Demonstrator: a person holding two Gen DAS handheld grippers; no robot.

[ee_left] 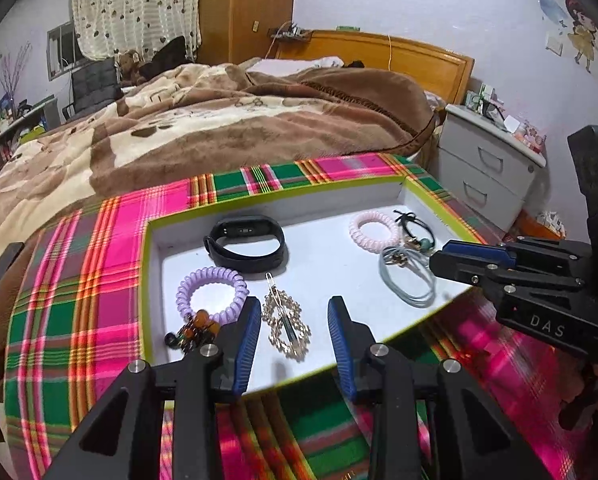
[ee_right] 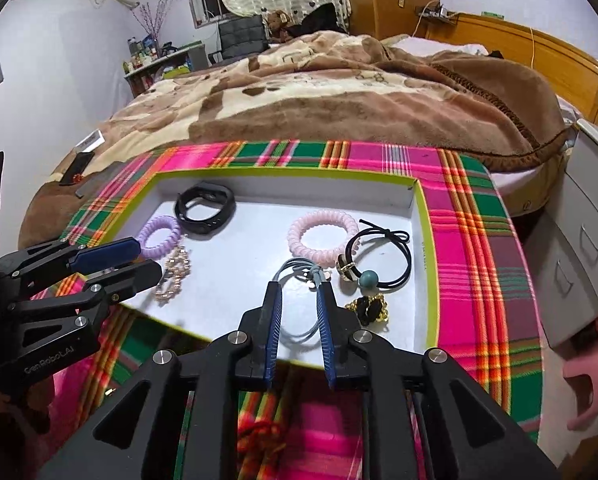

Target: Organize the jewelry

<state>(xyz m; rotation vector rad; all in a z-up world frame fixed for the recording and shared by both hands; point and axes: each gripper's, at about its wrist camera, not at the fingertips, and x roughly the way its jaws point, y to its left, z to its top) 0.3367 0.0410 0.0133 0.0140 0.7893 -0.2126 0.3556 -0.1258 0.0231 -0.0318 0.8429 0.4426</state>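
Right wrist view: our right tongs (ee_right: 298, 308) sit partly open over the grey hair tie (ee_right: 299, 300), pads straddling its loop without pinching, near the tray's (ee_right: 429, 264) near edge. Only here do we see the black-and-gold ring (ee_right: 369, 309). Left wrist view has our left tongs (ee_left: 293, 332) wide open around the gold hair clip (ee_left: 287, 320), gripping nothing, plus the beaded charm (ee_left: 193, 334) on the purple coil (ee_left: 211, 294).
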